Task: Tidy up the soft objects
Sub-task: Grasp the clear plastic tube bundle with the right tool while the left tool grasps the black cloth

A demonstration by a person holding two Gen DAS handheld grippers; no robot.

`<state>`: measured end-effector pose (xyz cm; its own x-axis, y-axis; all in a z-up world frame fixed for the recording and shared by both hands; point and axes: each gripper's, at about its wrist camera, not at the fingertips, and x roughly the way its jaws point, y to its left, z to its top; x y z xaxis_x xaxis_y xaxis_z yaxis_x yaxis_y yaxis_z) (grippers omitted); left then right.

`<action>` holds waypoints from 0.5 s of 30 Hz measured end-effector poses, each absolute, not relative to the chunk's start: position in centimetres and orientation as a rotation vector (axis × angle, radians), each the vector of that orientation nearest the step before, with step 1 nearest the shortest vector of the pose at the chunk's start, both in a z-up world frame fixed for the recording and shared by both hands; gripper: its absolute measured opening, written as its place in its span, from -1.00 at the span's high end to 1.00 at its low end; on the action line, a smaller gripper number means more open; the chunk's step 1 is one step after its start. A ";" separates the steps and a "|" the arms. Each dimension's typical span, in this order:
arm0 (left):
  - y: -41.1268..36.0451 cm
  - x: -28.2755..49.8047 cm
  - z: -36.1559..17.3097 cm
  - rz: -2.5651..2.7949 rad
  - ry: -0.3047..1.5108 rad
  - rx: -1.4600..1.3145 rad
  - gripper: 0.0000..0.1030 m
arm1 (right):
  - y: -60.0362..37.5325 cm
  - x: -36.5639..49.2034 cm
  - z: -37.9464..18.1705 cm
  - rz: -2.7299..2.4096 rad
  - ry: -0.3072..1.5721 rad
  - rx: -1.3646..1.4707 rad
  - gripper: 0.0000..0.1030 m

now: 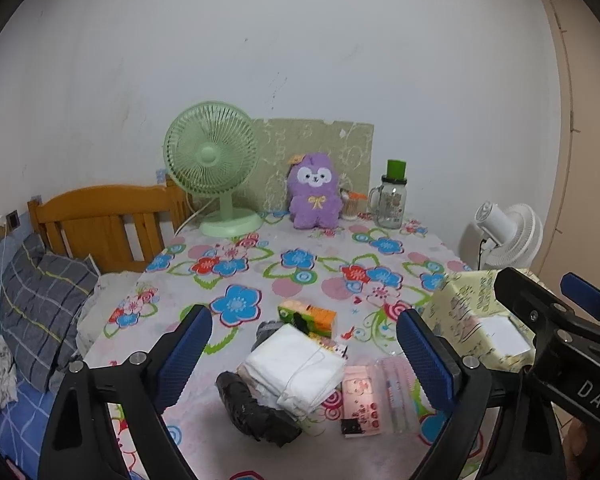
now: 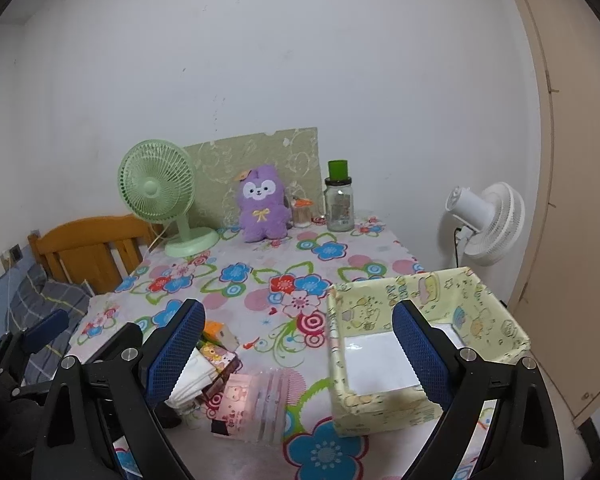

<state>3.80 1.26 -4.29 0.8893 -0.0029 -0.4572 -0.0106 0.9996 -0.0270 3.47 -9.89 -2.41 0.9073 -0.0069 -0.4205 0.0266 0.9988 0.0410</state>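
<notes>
A small heap lies near the front of the flowered table [image 1: 324, 264]: a white folded cloth [image 1: 296, 372], a black wad [image 1: 256, 408], an orange-green tissue pack [image 1: 308, 314] and a pink packet [image 1: 358, 398]. My left gripper [image 1: 304, 322] hovers open just before the heap, with nothing between its pads. A yellow cartoon-print box [image 2: 380, 404] with a white floor stands at the right front. My right gripper [image 2: 298, 314] is open in front of the box's left side and grips nothing. A purple plush [image 1: 314, 196] sits upright at the back of the table.
At the table's back stand a green desk fan [image 1: 212, 160], a small container [image 1: 350, 208] and a glass jar with a green lid [image 1: 392, 200]. A white fan [image 1: 504, 236] stands off the right edge. A wooden headboard [image 1: 100, 224] and a grey checked pillow [image 1: 40, 308] lie left.
</notes>
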 end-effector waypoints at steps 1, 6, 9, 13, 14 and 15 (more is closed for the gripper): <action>1.5 4.0 -4.6 0.007 0.484 -0.032 -0.79 | -9.7 3.6 -2.6 -0.016 0.437 0.047 -0.87; 2.5 4.3 -5.9 0.021 0.508 -0.038 -0.79 | -8.4 4.5 -4.0 -0.007 0.463 0.057 -0.81; 3.3 4.6 -6.8 0.031 0.525 -0.043 -0.79 | -7.4 4.9 -4.9 -0.002 0.472 0.051 -0.81; 4.2 5.2 -8.3 0.033 0.567 -0.051 -0.79 | -5.9 5.5 -6.4 0.004 0.490 0.029 -0.79; 4.4 5.2 -8.6 0.033 0.575 -0.054 -0.79 | -5.7 5.7 -6.7 0.008 0.498 0.028 -0.77; 4.7 5.3 -8.9 0.037 0.583 -0.056 -0.79 | -5.5 5.9 -7.0 0.011 0.506 0.026 -0.75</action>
